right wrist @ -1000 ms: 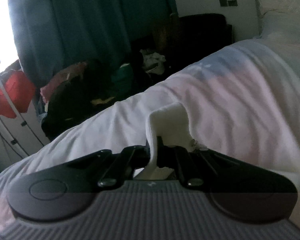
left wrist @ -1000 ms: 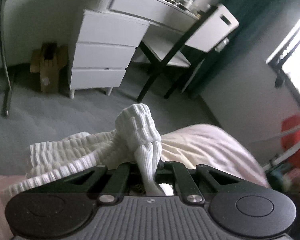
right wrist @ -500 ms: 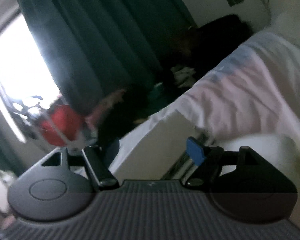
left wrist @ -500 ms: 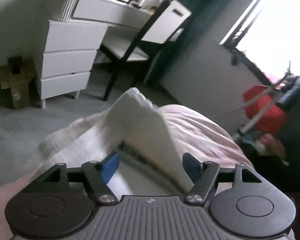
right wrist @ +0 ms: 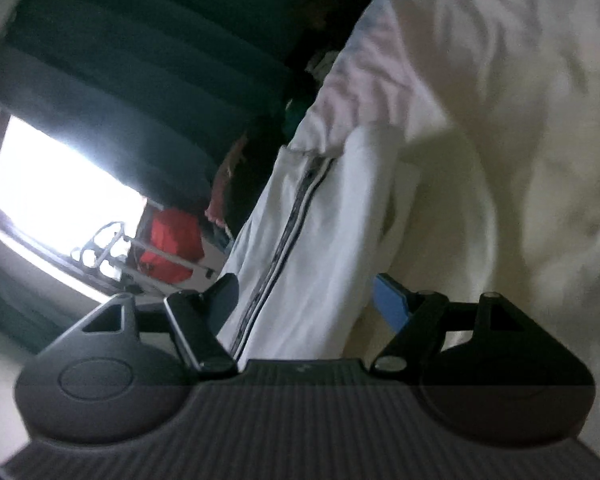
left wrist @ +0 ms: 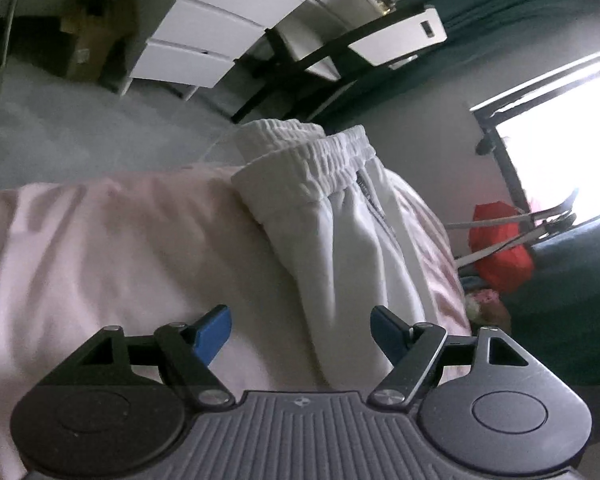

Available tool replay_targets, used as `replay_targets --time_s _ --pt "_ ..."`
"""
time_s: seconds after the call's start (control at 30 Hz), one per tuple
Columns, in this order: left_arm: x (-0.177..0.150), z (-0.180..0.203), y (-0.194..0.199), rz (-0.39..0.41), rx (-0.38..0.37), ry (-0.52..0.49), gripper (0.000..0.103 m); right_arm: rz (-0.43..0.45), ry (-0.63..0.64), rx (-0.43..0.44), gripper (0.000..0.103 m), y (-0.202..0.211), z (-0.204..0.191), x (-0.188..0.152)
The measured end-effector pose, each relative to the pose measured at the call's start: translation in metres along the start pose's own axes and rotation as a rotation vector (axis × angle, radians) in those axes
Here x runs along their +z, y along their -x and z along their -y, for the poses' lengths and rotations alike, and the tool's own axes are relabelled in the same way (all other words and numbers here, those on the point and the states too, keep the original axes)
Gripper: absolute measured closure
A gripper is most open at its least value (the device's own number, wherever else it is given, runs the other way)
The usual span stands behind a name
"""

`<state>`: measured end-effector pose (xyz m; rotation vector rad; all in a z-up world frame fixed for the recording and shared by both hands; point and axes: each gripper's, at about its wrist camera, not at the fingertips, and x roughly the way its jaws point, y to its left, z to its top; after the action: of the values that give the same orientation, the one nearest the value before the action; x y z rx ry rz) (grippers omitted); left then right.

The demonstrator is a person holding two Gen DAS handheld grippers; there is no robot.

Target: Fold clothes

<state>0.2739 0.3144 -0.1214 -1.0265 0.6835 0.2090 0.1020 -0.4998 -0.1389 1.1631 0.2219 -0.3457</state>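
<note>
- Lying along a pale pink bedspread (left wrist: 112, 248), white trousers (left wrist: 340, 216) are stretching from the gathered elastic waistband (left wrist: 312, 152) at about 12 o'clock in the left wrist view down toward 6 o'clock, where the cloth is passing between the fingers.
- The left gripper (left wrist: 302, 330) is standing wide, its blue pads (left wrist: 214, 330) well apart and gripping nothing; the trousers are sitting nearer the pad at 3 o'clock than the one at 9 o'clock.
- A white drawer unit (left wrist: 220, 32) is showing at 11 o'clock, a dark-framed chair (left wrist: 364, 44) at 1 o'clock, and a red bag (left wrist: 500, 248) at 3 o'clock below a bright window (left wrist: 560, 144).
- In the right wrist view, the trousers (right wrist: 320, 240) are running from centre toward 6 o'clock, a dark side stripe (right wrist: 288, 232) showing along the cloth.
- The right gripper (right wrist: 310, 300) is also spread wide, cloth lying loose between the fingers, clamped by neither.
- A cream blanket (right wrist: 520, 140) is filling the 2 to 4 o'clock side, touching the trousers.
- Dark curtains (right wrist: 140, 60) are hanging at 10 o'clock.
</note>
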Motion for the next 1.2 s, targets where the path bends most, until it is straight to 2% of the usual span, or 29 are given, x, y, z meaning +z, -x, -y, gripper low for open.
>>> replay_targets --time_s 0.13,0.17,0.2,0.37,0.43,0.47,0.5,0.57,0.6,0.77,1.0,1.07,1.2 --pt "0.001 -0.009 -0.019 0.013 -0.062 -0.006 0.032 -0.016 -0.063 -0.004 0.026 -0.019 0.021 0.004" --pt "0.002 -0.009 -0.026 0.034 -0.052 -0.01 0.04 -0.023 -0.061 -0.013 0.026 -0.028 0.025 0.004" --pt "0.002 -0.008 -0.03 0.074 -0.022 -0.014 0.043 -0.026 -0.051 -0.021 0.026 -0.035 0.027 0.003" --pt "0.01 0.002 -0.052 0.185 -0.007 -0.024 0.047 0.03 0.044 -0.05 0.031 -0.064 0.021 0.01" --pt "0.007 0.008 -0.055 0.222 0.003 -0.041 0.058 0.047 0.083 -0.074 0.041 -0.073 0.016 0.012" --pt "0.005 0.01 -0.055 0.245 0.007 -0.048 0.064 0.058 0.111 -0.092 0.055 -0.077 0.013 0.012" --pt "0.002 0.013 -0.056 0.266 0.019 -0.067 0.068 0.072 0.134 -0.11 0.073 -0.079 0.01 0.011" --pt "-0.002 0.024 -0.058 0.302 0.051 -0.118 0.082 0.105 0.144 -0.122 0.085 -0.08 0.008 0.007" --pt "-0.005 0.027 -0.055 0.311 0.048 -0.123 0.084 0.123 0.153 -0.122 0.089 -0.078 0.007 0.005" --pt "-0.004 0.033 -0.028 0.309 0.001 -0.097 0.091 0.216 0.233 -0.142 0.092 -0.063 -0.015 0.0" --pt "-0.009 0.035 0.044 0.305 -0.114 -0.112 0.092 0.28 0.256 -0.154 0.093 -0.011 -0.046 0.001" --pt "-0.011 0.03 0.066 0.299 -0.13 -0.107 0.092 0.291 0.236 -0.149 0.093 0.004 -0.049 0.005" --pt "-0.003 0.014 0.104 0.272 -0.16 -0.06 0.092 0.3 0.122 -0.161 0.093 0.049 -0.029 0.014"
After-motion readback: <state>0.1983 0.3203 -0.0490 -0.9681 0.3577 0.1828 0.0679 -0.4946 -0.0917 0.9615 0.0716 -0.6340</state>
